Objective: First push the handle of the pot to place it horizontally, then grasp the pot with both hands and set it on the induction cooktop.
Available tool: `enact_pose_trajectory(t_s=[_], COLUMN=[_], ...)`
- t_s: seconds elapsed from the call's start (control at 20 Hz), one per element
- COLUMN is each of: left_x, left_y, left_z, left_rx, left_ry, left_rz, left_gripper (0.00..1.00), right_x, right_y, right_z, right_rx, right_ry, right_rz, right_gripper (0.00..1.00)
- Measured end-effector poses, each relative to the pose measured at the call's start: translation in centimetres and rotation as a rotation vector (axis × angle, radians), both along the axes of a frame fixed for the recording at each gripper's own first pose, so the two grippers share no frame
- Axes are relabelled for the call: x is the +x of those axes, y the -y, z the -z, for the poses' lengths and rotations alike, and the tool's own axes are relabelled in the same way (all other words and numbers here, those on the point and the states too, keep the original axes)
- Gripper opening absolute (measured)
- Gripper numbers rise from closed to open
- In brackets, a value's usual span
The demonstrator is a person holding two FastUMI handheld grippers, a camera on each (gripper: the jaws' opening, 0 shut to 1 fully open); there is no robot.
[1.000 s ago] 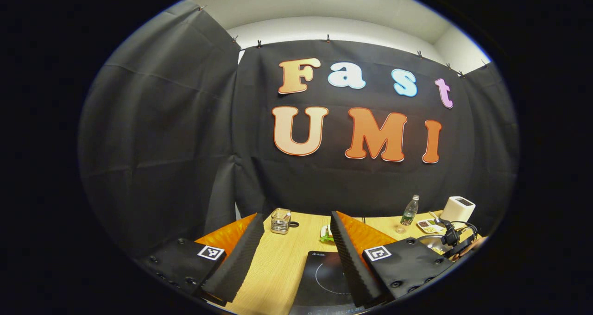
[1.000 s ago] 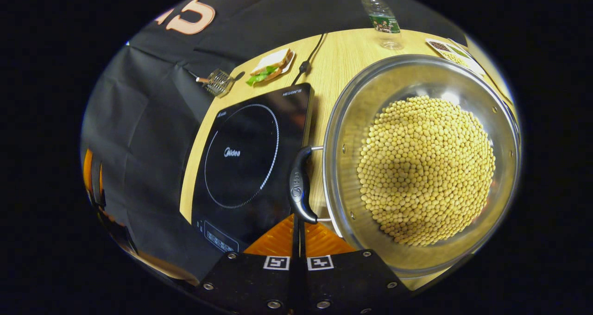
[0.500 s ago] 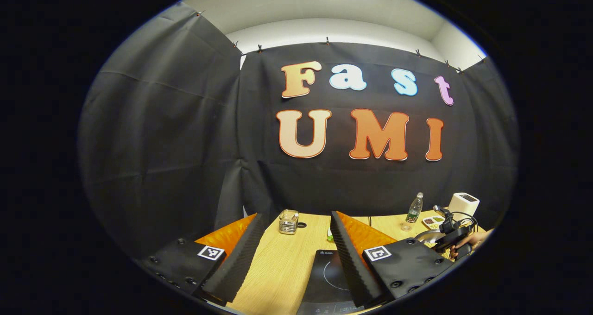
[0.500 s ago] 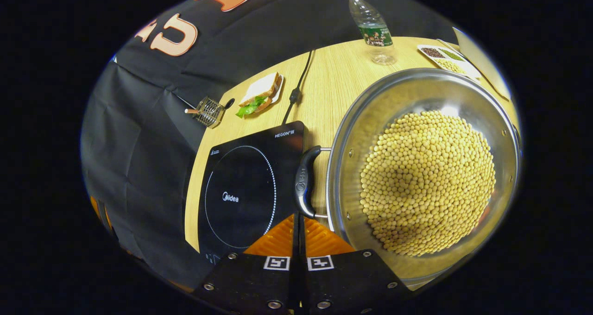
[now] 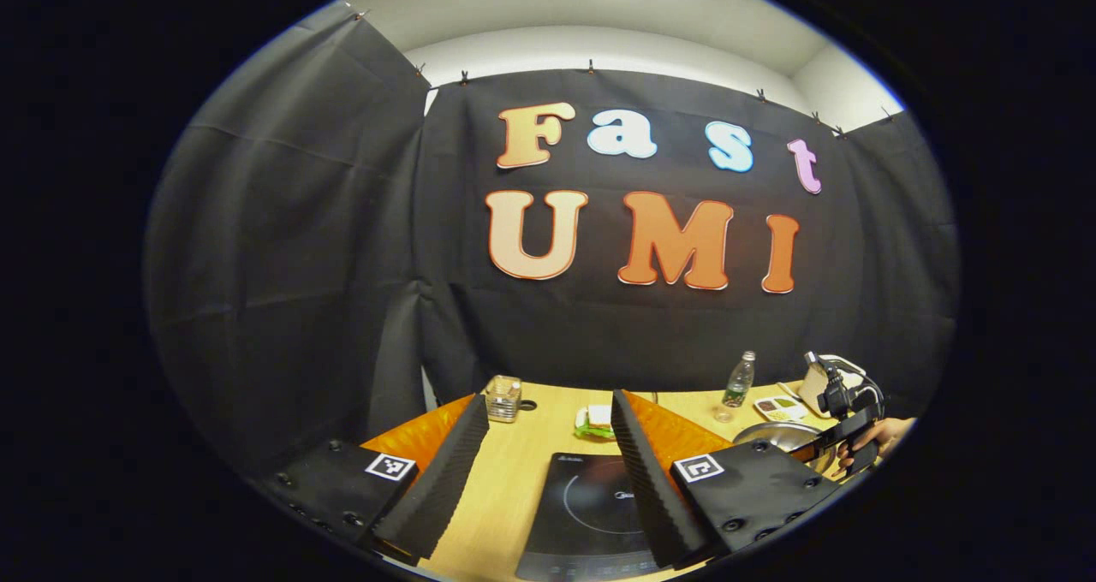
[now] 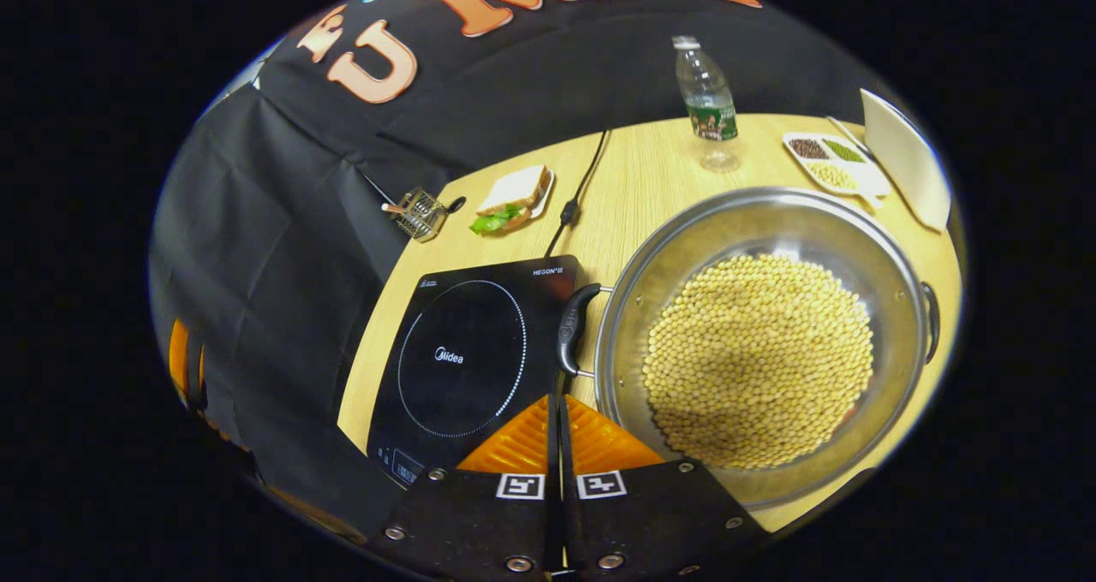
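Staged recording booth, not real kitchen: black cloth (image 5: 282, 265) clipped up as walls, pale ceiling (image 5: 599, 8) above. Wooden table (image 6: 634, 188) set with kitchen props: cooktop (image 6: 462, 359) at 9 o'clock of pot (image 6: 753, 342), sandwich (image 6: 514, 197), bottle (image 6: 706, 103) at 12.

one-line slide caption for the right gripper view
Shut right claw near the handle of a bean-filled pot beside the induction cooktop.

The steel pot (image 6: 762, 342), heaped with yellow beans (image 6: 758, 359), sits on the wooden tabletop (image 6: 634, 180). Touching its left side is the black induction cooktop (image 6: 467, 368), with the pot's near black handle (image 6: 572, 329) lying over the cooktop's edge. Below that handle the right tool (image 6: 556, 406) has its fingers pressed together, tips just short of it. Beyond the pot stand a water bottle (image 6: 706, 103) and a sandwich (image 6: 514, 197).
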State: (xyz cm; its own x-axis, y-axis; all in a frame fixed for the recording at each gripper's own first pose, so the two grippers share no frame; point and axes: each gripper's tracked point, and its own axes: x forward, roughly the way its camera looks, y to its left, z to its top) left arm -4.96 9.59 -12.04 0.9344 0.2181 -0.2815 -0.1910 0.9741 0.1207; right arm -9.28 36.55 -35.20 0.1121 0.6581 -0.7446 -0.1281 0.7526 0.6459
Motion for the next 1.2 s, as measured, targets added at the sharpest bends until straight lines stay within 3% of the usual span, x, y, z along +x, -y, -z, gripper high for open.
enact_pose_trajectory(t_s=[0.05,0.15,0.2,0.3,0.35,0.4,0.45,0.65,0.75,0.8,1.0,1.2], left_x=[0.5,1.4,1.8,2.6,3.2,3.5,3.8,5.3,6.1,6.4,7.1,7.7], left_y=[1.1,3.5,4.7,7.1,8.3,9.4,10.5,14.7,16.5,17.4,20.2,22.4], left_z=[0.6,1.7,2.4,3.8,4.7,5.4,6.2,8.7,10.2,11.0,13.5,16.3], left_rx=[-0.015,-0.036,-0.042,-0.051,-0.054,-0.056,-0.057,-0.069,-0.092,-0.103,-0.116,-0.107], left_ry=[-0.012,-0.041,-0.058,-0.093,-0.113,-0.137,-0.160,-0.242,-0.290,-0.317,-0.404,-0.493], left_rz=[0.024,0.070,0.090,0.130,0.148,0.163,0.181,0.249,0.272,0.288,0.338,0.367], left_gripper=[0.91,0.98,0.94,0.94,0.94,0.98,0.94,0.98,0.94,0.98,0.92,0.95], right_x=[0.3,1.5,2.3,3.8,4.4,5.1,5.6,6.4,6.6,6.7,6.9,6.7], right_y=[1.3,4.2,5.7,8.6,10.2,11.7,13.1,17.4,19.0,19.6,22.5,24.4], right_z=[-1.1,-2.6,-3.1,-4.0,-4.7,-5.2,-5.6,-6.0,-5.9,-5.6,-4.6,-2.6], right_rx=[-0.003,-0.020,-0.035,-0.072,-0.087,-0.101,-0.114,-0.170,-0.201,-0.215,-0.260,-0.291], right_ry=[0.039,0.126,0.169,0.256,0.295,0.330,0.360,0.450,0.489,0.494,0.491,0.414], right_rz=[0.000,0.011,0.021,0.050,0.066,0.080,0.097,0.120,0.122,0.123,0.138,0.143], right_gripper=[0.02,0.12,0.17,0.33,0.51,0.50,0.58,0.80,0.90,0.93,0.94,0.94])
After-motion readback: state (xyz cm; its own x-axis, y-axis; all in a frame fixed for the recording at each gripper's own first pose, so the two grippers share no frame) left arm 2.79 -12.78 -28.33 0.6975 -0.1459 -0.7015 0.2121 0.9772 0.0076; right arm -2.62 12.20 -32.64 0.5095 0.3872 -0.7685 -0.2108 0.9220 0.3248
